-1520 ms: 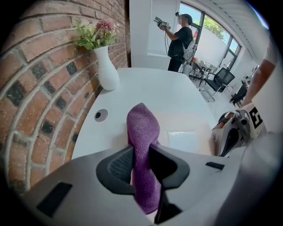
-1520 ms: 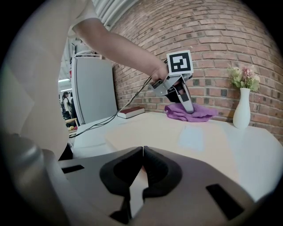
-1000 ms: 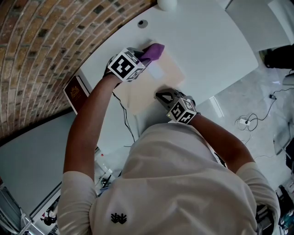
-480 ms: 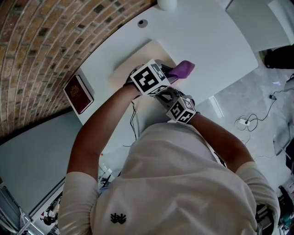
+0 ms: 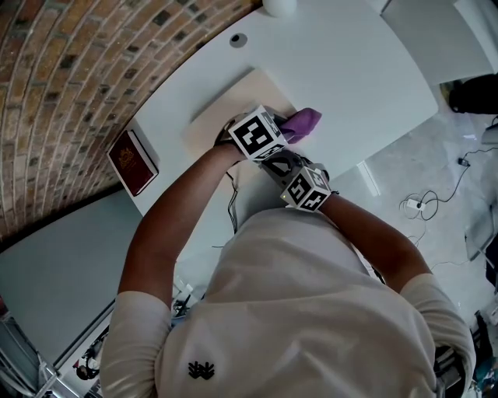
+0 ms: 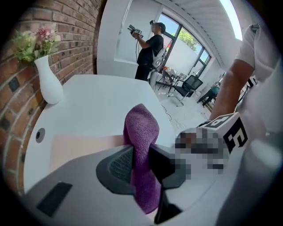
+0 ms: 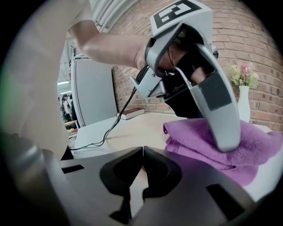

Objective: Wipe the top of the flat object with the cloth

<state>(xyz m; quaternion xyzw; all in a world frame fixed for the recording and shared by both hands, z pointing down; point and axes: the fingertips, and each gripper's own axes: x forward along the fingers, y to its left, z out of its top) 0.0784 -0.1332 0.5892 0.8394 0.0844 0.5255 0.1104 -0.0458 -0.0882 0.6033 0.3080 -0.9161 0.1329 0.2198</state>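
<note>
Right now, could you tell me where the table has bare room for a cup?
The table is bare beyond the cloth, from the vase to its right edge. A narrower strip lies between the book and the board. The board's near corner is crowded: left gripper and right gripper meet there.

Our left arm [image 5: 179,218] stretches forward and across our front, and our left gripper [image 6: 140,164] is clamped on the purple cloth [image 6: 142,128]. Our right arm [image 5: 377,237] is bent close in. Our right gripper [image 7: 142,164] sits just behind the left one, its jaws pressed together with nothing between them.
</note>
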